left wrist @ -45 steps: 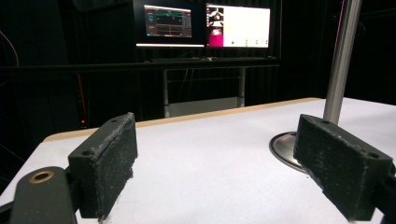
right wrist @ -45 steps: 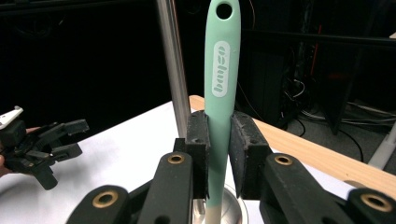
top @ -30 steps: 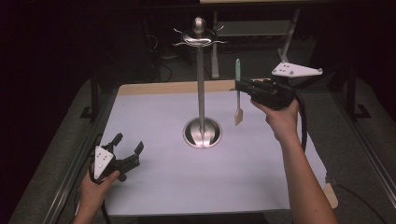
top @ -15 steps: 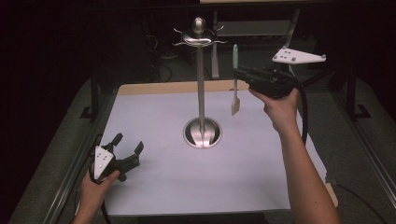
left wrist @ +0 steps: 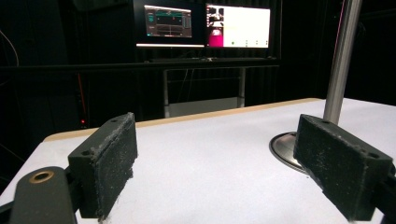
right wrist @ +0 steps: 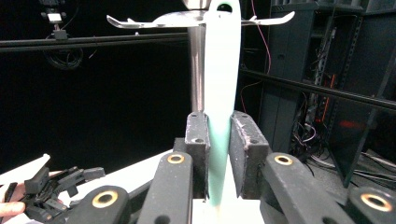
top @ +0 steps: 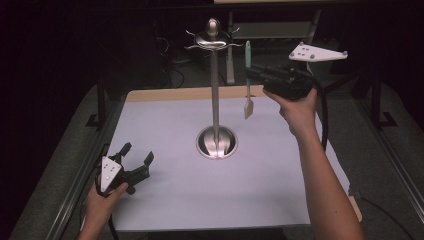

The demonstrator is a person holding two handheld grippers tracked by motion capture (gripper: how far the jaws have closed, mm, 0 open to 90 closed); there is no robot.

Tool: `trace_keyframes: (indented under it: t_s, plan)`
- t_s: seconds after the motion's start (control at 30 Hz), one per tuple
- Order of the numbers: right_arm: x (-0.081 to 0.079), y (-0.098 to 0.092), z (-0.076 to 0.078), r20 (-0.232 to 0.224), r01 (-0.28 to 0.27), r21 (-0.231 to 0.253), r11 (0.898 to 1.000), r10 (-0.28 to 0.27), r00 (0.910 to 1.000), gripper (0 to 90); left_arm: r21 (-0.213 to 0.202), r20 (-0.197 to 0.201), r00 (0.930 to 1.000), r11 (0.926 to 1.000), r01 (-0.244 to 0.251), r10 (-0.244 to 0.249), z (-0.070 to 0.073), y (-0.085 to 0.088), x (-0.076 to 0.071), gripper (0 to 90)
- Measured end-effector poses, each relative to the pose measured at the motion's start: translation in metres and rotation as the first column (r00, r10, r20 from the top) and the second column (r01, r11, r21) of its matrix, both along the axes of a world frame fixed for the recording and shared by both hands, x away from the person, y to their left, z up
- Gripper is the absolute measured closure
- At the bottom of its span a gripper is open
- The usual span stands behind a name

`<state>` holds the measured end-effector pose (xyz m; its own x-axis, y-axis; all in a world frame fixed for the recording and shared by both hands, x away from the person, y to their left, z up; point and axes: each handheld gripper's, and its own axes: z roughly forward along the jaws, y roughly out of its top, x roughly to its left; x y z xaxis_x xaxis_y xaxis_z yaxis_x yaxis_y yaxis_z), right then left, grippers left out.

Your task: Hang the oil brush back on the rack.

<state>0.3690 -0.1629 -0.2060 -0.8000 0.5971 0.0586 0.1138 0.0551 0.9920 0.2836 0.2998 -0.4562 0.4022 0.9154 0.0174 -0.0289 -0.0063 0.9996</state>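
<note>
Between the right gripper's (top: 257, 75) pads sits the mint-green spatula (top: 247, 82), clamped on its handle and hanging upright, blade down. Compared with a second back, gripper and spatula are higher: the hanging hole at the handle top (right wrist: 224, 7) now sits level with the hook ring (right wrist: 196, 18) of the steel stand (top: 216, 100), just beside one hook arm. Blade is well clear of the white mat (top: 165, 200). Likely step: hanging the spatula; lift looks about done, what remains is a sideways nudge to thread the hole over a hook tip, then release. Left gripper (top: 131, 162) rests low on the mat, jaws wide apart, nothing between them, unmoved. Risk: handle swinging off the hook tip.
</note>
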Motion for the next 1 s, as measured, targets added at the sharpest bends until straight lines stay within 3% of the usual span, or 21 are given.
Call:
trace_keyframes:
  t_s: [1.0]
  plan:
    - [0.015,0.021,0.003,-0.029,-0.021,-0.042,0.999,0.02,0.9994,78.2,-0.001,0.004,1.0,1.0,0.001,-0.001,0.0,0.0,0.0,13.2]
